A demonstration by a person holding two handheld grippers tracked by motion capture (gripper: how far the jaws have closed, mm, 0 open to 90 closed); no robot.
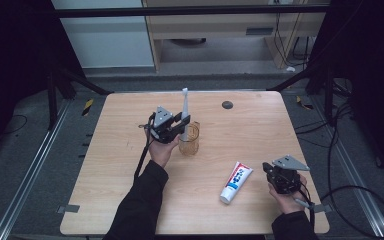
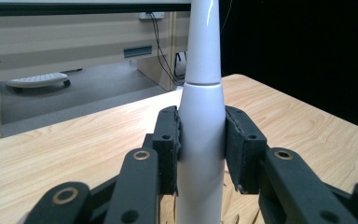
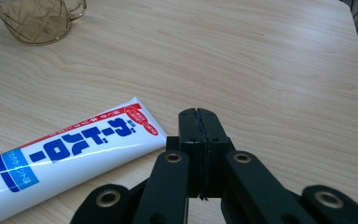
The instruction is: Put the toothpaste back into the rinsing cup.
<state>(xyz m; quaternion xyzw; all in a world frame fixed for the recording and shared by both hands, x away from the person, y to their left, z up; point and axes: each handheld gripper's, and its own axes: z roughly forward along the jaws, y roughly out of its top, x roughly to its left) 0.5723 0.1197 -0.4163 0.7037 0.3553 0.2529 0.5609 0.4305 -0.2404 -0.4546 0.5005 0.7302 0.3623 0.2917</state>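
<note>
My left gripper (image 1: 182, 120) is shut on a white electric toothbrush (image 1: 184, 112), held upright with its lower end inside an amber glass cup (image 1: 189, 140) near the table's middle. In the left gripper view both pads clamp the toothbrush handle (image 2: 201, 135) from either side. A white, blue and red toothpaste tube (image 1: 236, 182) lies flat at the front right. Just right of it my right gripper (image 1: 269, 169) is shut with nothing in it. In the right gripper view its pads (image 3: 199, 122) meet beside the tube's end (image 3: 70, 149), with the cup (image 3: 37, 18) farther off.
A small dark round mark (image 1: 227, 104) sits near the far edge of the wooden table (image 1: 130, 200). Metal rails, cables and a cabinet stand beyond the table. Bare wood lies at the front left and the far right.
</note>
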